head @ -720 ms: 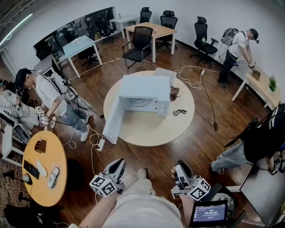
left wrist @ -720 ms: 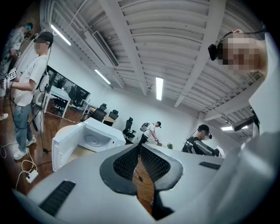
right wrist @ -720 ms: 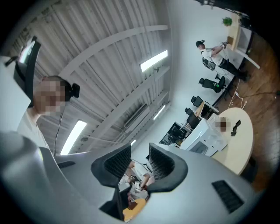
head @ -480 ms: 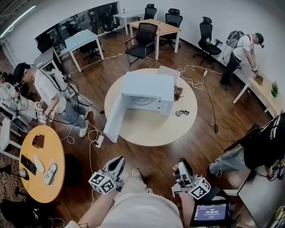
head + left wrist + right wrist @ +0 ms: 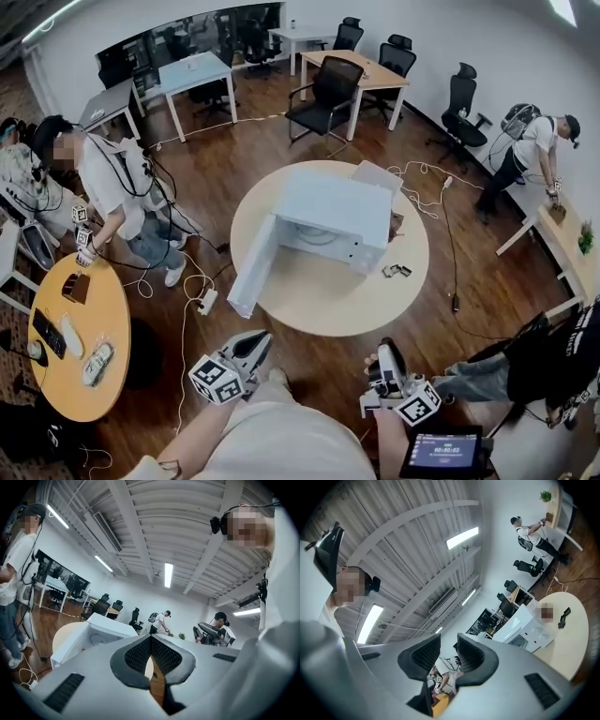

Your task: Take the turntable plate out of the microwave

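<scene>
1. Turntable plate (image 5: 317,235) lies inside the white microwave (image 5: 337,208) on the round table (image 5: 319,302), partly hidden under the oven's top, beside the open door (image 5: 251,268).
2. Left gripper (image 5: 255,342), well apart from the table, has its jaws pressed together on nothing; right gripper (image 5: 387,352) has its jaws spread and empty.
3. Figures on the small screen (image 5: 441,450) are too small to read.

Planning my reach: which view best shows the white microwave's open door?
Head view: the door of the white microwave stands wide open, seen whole. The left gripper view shows it small and low; the right gripper view, tiny and unclear.
</scene>
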`<move>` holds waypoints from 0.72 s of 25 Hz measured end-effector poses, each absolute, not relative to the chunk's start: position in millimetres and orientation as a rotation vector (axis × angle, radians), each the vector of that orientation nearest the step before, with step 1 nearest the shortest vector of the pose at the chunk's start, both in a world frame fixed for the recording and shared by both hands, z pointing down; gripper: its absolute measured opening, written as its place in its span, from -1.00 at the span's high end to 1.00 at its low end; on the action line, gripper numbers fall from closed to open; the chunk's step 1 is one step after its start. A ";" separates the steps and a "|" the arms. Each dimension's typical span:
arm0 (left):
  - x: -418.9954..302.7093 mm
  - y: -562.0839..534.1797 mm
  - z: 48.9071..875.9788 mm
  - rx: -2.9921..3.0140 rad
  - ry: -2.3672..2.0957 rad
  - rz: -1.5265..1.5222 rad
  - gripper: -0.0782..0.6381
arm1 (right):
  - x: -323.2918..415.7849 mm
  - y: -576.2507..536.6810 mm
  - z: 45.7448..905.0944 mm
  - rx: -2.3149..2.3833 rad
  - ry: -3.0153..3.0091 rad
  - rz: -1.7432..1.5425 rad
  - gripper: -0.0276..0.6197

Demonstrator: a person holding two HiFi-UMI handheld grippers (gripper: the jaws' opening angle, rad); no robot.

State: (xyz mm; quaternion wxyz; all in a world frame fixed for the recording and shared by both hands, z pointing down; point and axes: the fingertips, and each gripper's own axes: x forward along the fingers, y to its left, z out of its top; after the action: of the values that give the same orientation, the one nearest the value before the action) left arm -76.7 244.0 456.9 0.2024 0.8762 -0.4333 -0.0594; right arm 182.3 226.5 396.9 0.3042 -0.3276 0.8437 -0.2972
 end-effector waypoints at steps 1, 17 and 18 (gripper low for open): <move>-78.4 237.2 457.7 2.447 -1.203 -0.151 0.76 | 177.4 218.5 398.3 -0.878 2.251 -0.793 0.57; -98.0 157.4 476.9 2.346 -1.032 -0.103 0.76 | 131.7 138.4 430.7 -1.106 2.399 -0.857 0.91; -101.4 154.9 479.1 2.352 -1.029 -0.098 0.76 | 127.9 133.9 430.4 -1.098 2.398 -0.853 0.90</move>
State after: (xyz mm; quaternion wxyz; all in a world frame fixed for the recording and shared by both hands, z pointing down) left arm -101.4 154.9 479.1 0.2824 0.8782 -0.3843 -0.0366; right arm 127.9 133.9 430.4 0.1839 -0.3893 0.8504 -0.3025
